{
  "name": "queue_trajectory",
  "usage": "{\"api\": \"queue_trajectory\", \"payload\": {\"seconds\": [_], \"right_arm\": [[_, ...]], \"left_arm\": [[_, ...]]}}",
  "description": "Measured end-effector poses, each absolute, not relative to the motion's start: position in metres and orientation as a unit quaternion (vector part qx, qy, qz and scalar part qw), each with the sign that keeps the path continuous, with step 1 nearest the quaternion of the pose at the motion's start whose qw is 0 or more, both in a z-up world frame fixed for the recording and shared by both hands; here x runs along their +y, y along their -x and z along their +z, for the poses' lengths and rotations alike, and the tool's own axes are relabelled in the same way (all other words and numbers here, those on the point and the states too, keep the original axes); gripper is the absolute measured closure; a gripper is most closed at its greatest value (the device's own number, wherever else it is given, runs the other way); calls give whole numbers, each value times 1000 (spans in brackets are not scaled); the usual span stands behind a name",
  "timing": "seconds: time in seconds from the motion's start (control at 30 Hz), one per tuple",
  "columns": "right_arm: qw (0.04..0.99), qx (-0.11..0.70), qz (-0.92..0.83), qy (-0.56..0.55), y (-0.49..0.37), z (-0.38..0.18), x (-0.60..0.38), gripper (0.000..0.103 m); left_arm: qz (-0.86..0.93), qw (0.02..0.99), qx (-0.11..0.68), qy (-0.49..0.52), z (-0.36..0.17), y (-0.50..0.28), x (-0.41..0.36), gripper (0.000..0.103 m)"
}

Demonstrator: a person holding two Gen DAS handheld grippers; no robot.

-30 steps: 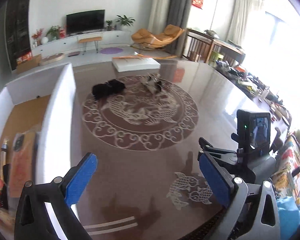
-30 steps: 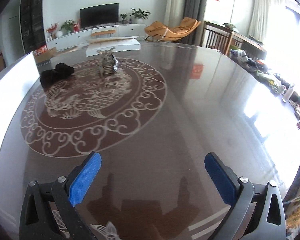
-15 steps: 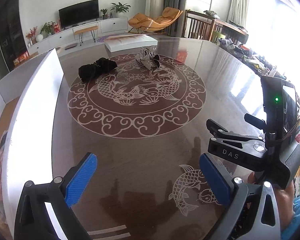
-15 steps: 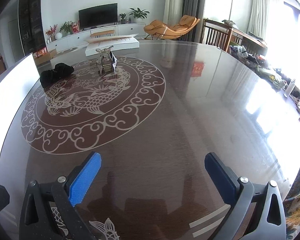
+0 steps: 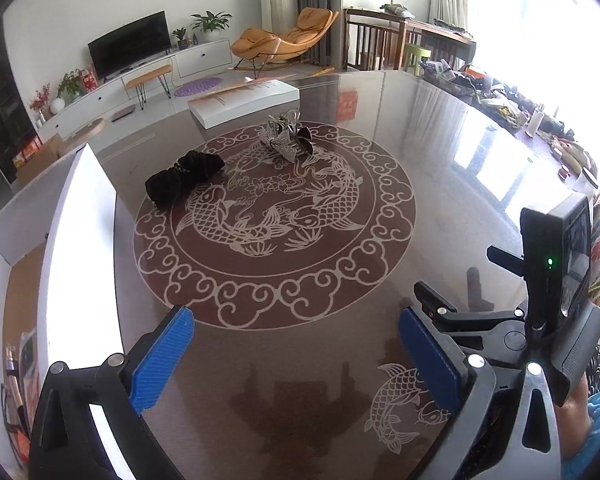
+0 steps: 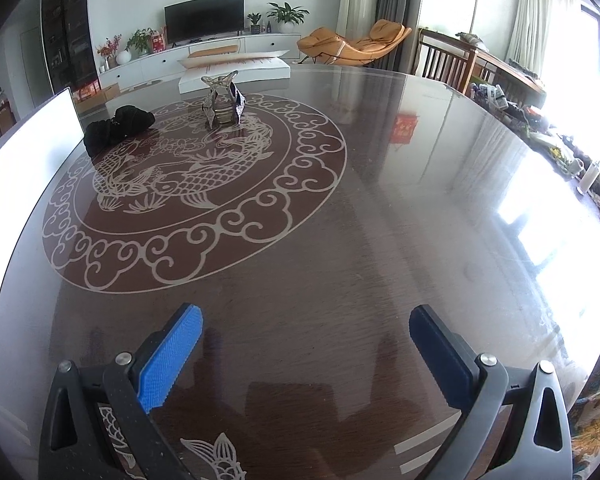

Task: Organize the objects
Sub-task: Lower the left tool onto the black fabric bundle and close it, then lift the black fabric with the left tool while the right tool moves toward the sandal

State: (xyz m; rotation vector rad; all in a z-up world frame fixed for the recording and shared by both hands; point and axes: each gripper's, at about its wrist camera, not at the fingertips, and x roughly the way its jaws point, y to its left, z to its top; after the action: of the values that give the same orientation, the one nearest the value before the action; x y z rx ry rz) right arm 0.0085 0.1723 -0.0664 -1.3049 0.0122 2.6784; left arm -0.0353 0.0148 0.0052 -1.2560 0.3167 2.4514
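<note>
A black bundle of cloth (image 5: 184, 178) lies on the round brown table (image 5: 440, 184), left of the fish pattern; it also shows in the right wrist view (image 6: 118, 128). A silvery sparkly shoe-like item (image 5: 286, 138) sits at the far side of the pattern, also in the right wrist view (image 6: 222, 100). My left gripper (image 5: 296, 356) is open and empty above the near table. My right gripper (image 6: 306, 356) is open and empty, also near; its body (image 5: 540, 300) shows at right in the left wrist view.
A white-walled cardboard box (image 5: 80, 240) with items inside stands at the table's left edge. A white flat box (image 5: 246, 100) lies at the far edge. Clutter lines a sideboard (image 5: 540, 120) at the right.
The left gripper's view swung right, away from the box toward the table's middle. The right gripper hardly moved. Both stayed open.
</note>
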Motion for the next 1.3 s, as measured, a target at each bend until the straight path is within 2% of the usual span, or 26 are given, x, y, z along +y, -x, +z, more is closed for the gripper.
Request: {"api": "queue_trajectory", "payload": {"seconds": [0.3, 0.47, 0.57, 0.7, 0.83, 1.03, 1.07, 1.1, 1.13, 1.17, 1.3], "right_arm": [[77, 18, 893, 444, -8, -70, 175, 0], [73, 14, 890, 450, -6, -72, 173, 0], [71, 13, 889, 452, -5, -73, 172, 0], [68, 21, 887, 456, -4, -74, 174, 0], [68, 30, 886, 459, -4, -75, 177, 0], [69, 36, 885, 458, -4, -75, 178, 0], [69, 36, 885, 458, -4, -75, 179, 0], [69, 36, 886, 458, -4, -75, 179, 0], [69, 36, 886, 458, -4, -75, 178, 0], [68, 35, 885, 458, -3, -75, 178, 0], [68, 28, 885, 460, -2, -76, 176, 0]], "left_arm": [[844, 195, 221, 448, 21, 102, 21, 0], [843, 184, 256, 435, 29, 153, 23, 0], [831, 182, 282, 443, 15, 182, 28, 0], [825, 128, 316, 451, -11, 227, 31, 0], [819, 83, 263, 502, -40, 275, 14, 0], [810, 54, 122, 570, -68, 316, -24, 0], [812, 59, 98, 572, -68, 316, -29, 7], [818, 70, 72, 567, -66, 313, -33, 31], [825, 73, 58, 558, -63, 308, -35, 43], [830, 65, 62, 550, -62, 303, -35, 59], [845, 49, 98, 523, -62, 272, -24, 62]]}}
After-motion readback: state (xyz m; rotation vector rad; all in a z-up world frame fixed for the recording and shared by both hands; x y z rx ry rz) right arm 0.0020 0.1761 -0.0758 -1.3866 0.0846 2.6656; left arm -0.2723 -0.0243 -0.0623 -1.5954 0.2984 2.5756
